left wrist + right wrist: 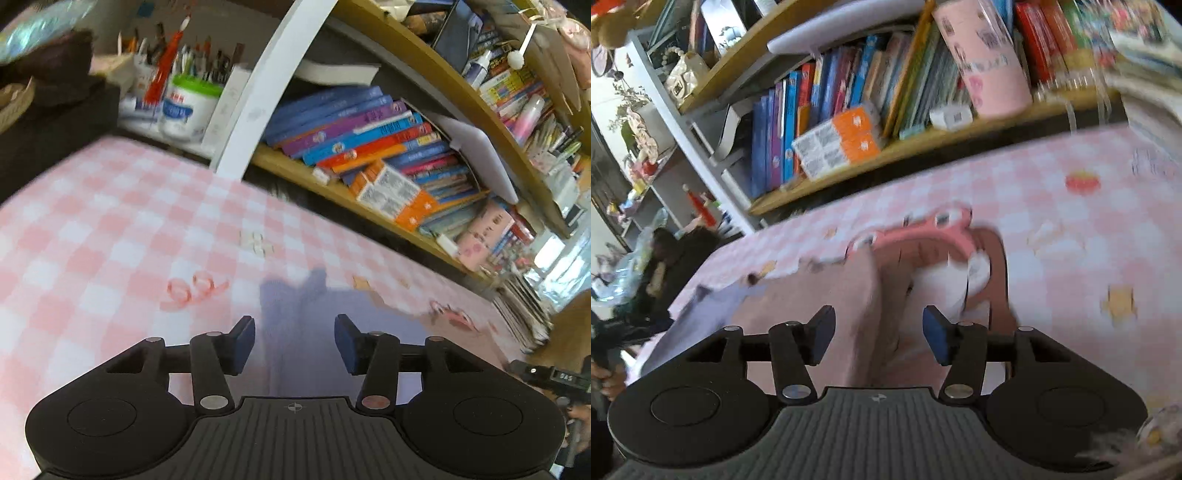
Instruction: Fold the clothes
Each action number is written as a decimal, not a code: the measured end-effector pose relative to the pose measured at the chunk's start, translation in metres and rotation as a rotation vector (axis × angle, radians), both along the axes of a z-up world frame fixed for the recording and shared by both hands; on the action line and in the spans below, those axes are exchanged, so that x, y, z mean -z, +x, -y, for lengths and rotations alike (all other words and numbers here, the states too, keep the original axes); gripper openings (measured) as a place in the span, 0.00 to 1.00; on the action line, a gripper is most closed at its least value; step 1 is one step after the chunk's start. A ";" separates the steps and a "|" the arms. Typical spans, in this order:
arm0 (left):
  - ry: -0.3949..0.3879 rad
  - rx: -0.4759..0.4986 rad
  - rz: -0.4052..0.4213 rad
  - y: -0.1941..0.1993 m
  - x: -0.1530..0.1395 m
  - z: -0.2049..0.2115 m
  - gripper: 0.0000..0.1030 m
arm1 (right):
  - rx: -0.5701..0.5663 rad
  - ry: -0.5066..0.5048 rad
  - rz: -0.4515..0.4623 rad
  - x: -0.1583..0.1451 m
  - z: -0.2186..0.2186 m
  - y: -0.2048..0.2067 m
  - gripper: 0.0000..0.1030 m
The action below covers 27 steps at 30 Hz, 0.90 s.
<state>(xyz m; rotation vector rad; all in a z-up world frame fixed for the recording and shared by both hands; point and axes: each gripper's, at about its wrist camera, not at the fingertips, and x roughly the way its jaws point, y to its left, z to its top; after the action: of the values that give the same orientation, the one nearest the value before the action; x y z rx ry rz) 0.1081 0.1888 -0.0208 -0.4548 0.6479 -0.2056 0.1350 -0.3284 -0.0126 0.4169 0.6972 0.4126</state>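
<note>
Grippers released: the left gripper [294,341] shows blue-padded black jaws parted above a pale lilac cloth [295,314], pads clear of the fabric. Likewise the right gripper [879,334] stands unclenched over a dusty-pink knit garment [846,291] with a brighter pink collar [916,232] and white neck label [977,269]; nothing is pinched. Both garments lie flat on the pink-and-white checked tablecloth [110,221]. Beyond the table edge, a wooden bookshelf [332,188] carries leaning coloured books [812,122]. Both views are motion-blurred.
</note>
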 end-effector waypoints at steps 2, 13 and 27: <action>-0.033 0.004 -0.024 -0.005 0.008 -0.002 0.45 | -0.008 0.025 -0.032 0.003 0.001 -0.009 0.49; -0.092 0.005 -0.044 0.002 0.016 -0.006 0.17 | -0.030 0.134 -0.083 0.007 -0.017 -0.015 0.16; 0.046 -0.108 -0.032 0.026 0.006 -0.060 0.19 | -0.172 -0.033 0.002 -0.004 -0.108 0.017 0.19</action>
<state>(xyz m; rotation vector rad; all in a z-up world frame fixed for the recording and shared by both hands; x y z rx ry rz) 0.1341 0.2483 -0.0267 -0.4485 0.6558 -0.0810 0.1525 -0.2208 -0.0082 0.3264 0.7401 0.5635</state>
